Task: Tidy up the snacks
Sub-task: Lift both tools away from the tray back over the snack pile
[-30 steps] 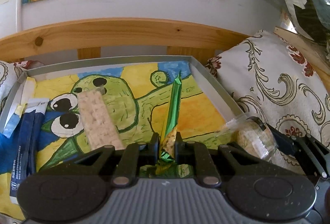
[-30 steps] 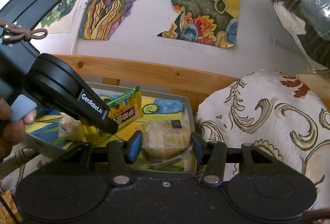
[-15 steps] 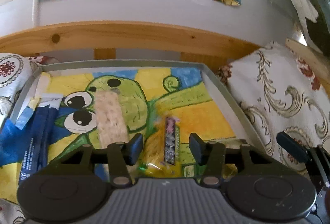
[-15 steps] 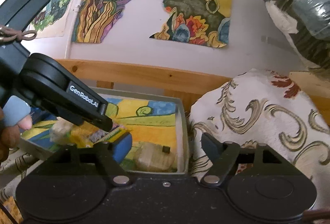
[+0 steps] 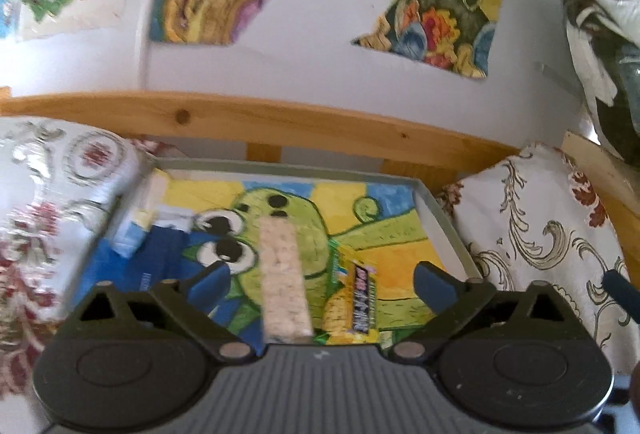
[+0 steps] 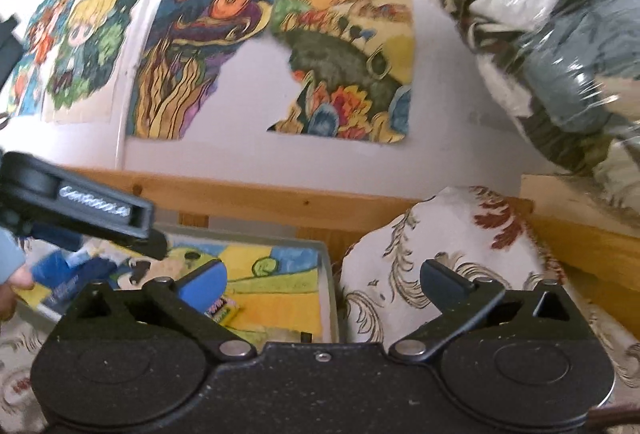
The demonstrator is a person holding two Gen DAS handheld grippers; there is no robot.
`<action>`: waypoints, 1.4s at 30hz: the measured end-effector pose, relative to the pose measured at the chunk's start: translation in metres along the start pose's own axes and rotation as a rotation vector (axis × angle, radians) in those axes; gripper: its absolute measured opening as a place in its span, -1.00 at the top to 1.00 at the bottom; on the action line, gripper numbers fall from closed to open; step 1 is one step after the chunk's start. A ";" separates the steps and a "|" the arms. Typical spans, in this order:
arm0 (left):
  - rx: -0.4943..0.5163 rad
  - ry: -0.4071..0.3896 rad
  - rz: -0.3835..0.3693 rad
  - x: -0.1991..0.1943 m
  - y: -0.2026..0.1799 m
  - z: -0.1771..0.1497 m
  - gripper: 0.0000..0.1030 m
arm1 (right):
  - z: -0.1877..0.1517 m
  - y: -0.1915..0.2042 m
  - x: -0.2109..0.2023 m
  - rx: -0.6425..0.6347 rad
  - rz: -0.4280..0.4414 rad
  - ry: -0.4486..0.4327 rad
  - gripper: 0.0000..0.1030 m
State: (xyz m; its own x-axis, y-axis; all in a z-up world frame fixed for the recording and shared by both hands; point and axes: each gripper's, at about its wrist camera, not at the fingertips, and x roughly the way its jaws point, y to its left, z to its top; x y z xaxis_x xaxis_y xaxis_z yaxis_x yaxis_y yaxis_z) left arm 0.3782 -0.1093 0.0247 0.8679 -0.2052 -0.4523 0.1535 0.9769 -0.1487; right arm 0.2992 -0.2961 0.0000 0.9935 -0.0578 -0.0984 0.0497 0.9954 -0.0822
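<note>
Release step judged done: left gripper (image 5: 320,284) and right gripper (image 6: 322,284) both spread, empty; cracker bar (image 5: 283,274) and yellow bar (image 5: 354,300) flat near tray (image 5: 440,212) front edge; next, fetching another snack.

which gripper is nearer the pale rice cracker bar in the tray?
Left. The left gripper is open right over the pale rice cracker bar; the right gripper is open above the tray's right edge.

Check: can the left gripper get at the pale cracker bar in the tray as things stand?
Probably yes. The left gripper is open, and the cracker bar lies flat in the tray, right between its fingers. Nothing covers it; the yellow snack pack lies close beside it.
</note>
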 end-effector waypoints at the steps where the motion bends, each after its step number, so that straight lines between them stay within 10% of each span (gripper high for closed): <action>1: 0.003 -0.020 0.013 -0.008 0.002 0.000 -0.99 | 0.003 0.001 -0.005 0.006 -0.004 -0.003 -0.99; 42: -0.197 -0.150 0.262 -0.244 0.062 -0.097 -0.99 | 0.035 0.043 -0.202 -0.034 0.085 -0.116 -0.99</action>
State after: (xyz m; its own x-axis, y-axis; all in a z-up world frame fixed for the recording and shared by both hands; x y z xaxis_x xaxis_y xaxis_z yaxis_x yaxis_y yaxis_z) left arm 0.1306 -0.0048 0.0406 0.9279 0.0757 -0.3651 -0.1642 0.9620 -0.2180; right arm 0.1044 -0.2390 0.0510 0.9993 0.0375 0.0090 -0.0363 0.9930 -0.1124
